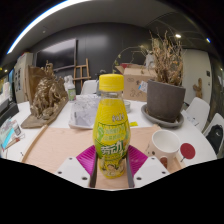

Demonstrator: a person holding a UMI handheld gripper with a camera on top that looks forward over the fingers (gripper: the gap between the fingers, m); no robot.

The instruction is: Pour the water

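The gripper [112, 163] is clamped on a yellow bottle [112, 125], both magenta pads [89, 156] pressing its lower sides. The bottle stands upright between the fingers, with a yellow cap and a green and yellow label. Just to its right on the pale worktop [50, 145] sits a white cup [163, 150] with a red inside. Beyond are a grey pot of dried branches [166, 95] and, on the left, a brown carved figure [46, 97].
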